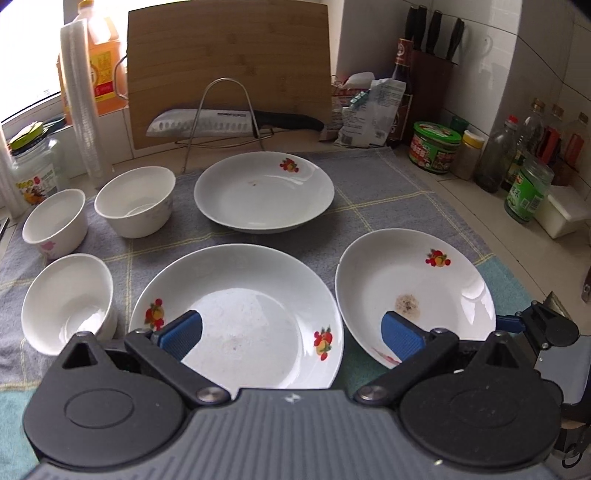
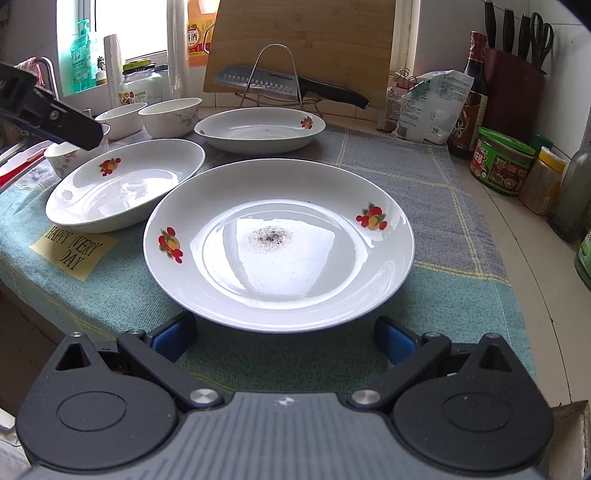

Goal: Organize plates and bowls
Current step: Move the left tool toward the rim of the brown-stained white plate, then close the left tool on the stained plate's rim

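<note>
Home kitchen counter, tiled walls, bamboo cutting board point(image 1: 229, 70) leaning behind a chef's knife point(image 1: 229, 123), knife block point(image 1: 430, 66), sauce bottles point(image 2: 471, 96), condiment jars point(image 1: 436, 147), plates point(image 1: 264, 192) and bowls point(image 1: 135, 201) on a checked cloth point(image 1: 388, 192)

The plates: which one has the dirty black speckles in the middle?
The plate right before the right claw. The other two plates have no such dark patch.

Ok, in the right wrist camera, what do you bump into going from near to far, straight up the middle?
Blue-padded right tool → speckled white plate with fruit prints → far white fruit-print plate → wire rack holding a steel knife → bamboo cutting board.
</note>
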A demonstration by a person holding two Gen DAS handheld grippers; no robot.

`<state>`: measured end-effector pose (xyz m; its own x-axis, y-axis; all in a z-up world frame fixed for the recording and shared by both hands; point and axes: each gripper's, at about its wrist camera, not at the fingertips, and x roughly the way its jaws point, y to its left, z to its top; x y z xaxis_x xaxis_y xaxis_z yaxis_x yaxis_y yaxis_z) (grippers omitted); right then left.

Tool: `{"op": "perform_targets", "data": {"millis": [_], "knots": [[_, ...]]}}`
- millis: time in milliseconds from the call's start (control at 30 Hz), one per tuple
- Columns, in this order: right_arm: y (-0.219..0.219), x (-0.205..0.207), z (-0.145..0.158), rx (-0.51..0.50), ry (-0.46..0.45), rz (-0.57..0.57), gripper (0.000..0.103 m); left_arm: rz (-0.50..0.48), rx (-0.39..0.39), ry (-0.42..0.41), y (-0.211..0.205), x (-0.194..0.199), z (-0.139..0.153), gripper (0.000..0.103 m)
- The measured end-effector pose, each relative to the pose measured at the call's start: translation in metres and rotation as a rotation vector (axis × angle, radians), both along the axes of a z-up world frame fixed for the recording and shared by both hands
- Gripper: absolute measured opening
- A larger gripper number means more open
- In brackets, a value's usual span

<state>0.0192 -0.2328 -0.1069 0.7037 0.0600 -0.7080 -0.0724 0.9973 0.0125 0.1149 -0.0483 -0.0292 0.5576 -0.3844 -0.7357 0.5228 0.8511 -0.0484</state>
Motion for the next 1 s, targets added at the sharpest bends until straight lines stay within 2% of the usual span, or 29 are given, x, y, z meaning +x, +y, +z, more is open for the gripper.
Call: {"op": "perform_targets", "data": {"millis": [267,400,633,700,1000], "knots": [[0.005,-0.003,0.0,-0.001,-0.009,-0.061,0.103,-0.301,0.067,-0.011,-0.042,0.034,-0.001,0.102],[0.007,-0.006,-0.001,-0.003,-0.019,-0.088,0.103,-0.439,0.043,0.012,-0.063,0.047,-0.004,0.102],[0.007,-0.01,-0.003,0.0,-0.046,-0.089,0.103,-0.537,0.044,0.129,-0.101,0.077,-0.02,0.098],[0.006,-0.01,-0.004,0.002,-0.055,-0.081,0.103,-0.562,0.062,0.143,-0.111,0.08,-0.024,0.092],[0.004,-0.011,-0.007,0.006,-0.089,-0.054,0.103,-0.581,0.094,0.328,-0.134,0.11,-0.044,0.091]]}}
